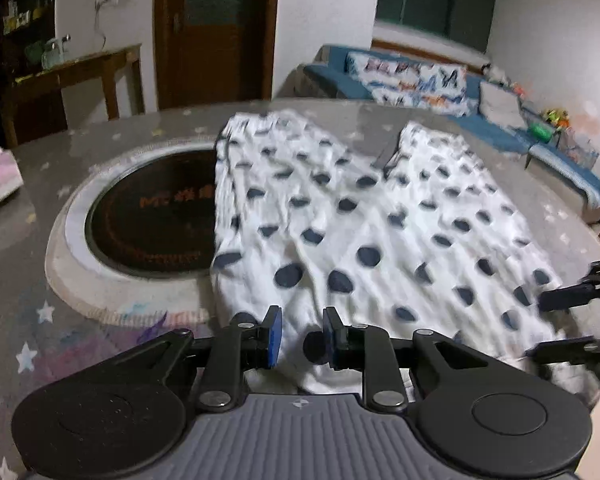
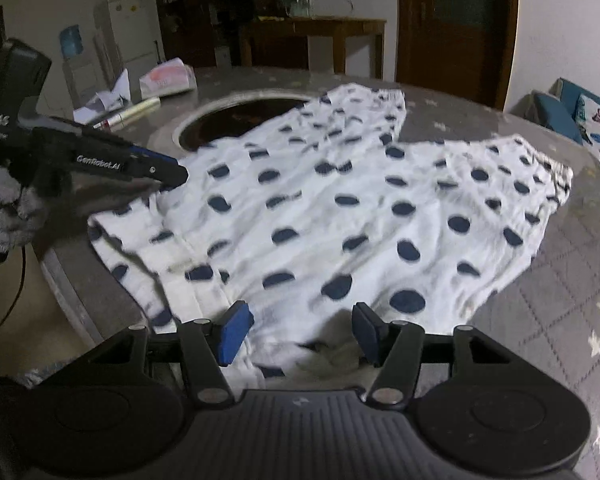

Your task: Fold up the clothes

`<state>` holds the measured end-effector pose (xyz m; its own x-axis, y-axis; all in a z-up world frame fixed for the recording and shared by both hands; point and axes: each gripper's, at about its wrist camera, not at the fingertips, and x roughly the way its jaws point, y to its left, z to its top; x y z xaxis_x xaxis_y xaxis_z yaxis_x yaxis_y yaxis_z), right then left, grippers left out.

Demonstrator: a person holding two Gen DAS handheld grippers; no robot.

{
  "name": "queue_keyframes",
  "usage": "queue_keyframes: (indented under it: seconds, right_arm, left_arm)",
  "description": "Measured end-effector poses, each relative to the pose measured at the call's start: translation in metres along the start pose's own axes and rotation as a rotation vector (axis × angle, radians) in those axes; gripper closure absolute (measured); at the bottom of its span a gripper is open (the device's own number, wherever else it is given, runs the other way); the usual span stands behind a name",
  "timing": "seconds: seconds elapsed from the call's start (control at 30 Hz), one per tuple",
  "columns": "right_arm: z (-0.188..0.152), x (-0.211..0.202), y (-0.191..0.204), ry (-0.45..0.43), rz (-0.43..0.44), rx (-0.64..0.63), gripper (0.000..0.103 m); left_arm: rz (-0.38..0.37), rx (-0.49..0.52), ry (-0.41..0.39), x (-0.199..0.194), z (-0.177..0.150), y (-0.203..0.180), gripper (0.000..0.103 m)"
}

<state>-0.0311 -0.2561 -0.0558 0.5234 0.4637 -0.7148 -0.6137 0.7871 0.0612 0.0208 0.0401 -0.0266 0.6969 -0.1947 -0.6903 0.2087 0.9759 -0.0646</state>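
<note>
Left tongs (image 1: 302,336) part-spread over the near hem of white dotted trousers (image 1: 360,232), right tongs (image 2: 300,330) spread wide beside them, grasping nothing, trousers flat on grey desk (image 1: 60,320).

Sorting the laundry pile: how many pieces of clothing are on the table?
1: polka-dot shorts spread across the table, partly covering the round burner. Nothing else visible.

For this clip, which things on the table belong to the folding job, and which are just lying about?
Part of the job:
- polka-dot garment, spread on the table
- left gripper, jaws open at its near edge
- right gripper, jaws open at its near edge

Lying about:
- round inset burner, partly under the garment
- tissue pack
- crumpled paper
</note>
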Motion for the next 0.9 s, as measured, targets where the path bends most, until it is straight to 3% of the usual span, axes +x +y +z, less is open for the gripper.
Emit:
queue_keyframes:
  seconds: [0.1,0.3,0.5,0.6,0.73,0.9]
  right_arm:
    - [0.000,-0.010,-0.003,-0.021,0.009,0.014,0.045]
    - [0.005,-0.016,-0.014,-0.057,-0.025,0.048,0.045]
    - [-0.001,-0.004,-0.025,-0.024,-0.037,0.078,0.045]
    - [0.000,-0.007,-0.033,-0.034,-0.050,0.101,0.045]
    - [0.003,-0.011,-0.044,-0.053,-0.071,0.134,0.044]
    - [0.007,-0.017,-0.058,-0.075,-0.097,0.174,0.044]
  left_arm:
    - [0.005,0.011,0.005,-0.001,-0.003,-0.001,0.078]
    - [-0.009,0.040,-0.025,-0.009,-0.003,-0.009,0.068]
    - [0.022,0.032,0.010,-0.004,-0.008,-0.006,0.068]
    - [-0.022,0.070,-0.034,-0.019,-0.006,-0.016,0.068]
    - [-0.122,0.138,-0.052,-0.031,-0.007,-0.048,0.058]
    - [-0.259,0.223,-0.053,-0.038,-0.012,-0.094,0.056]
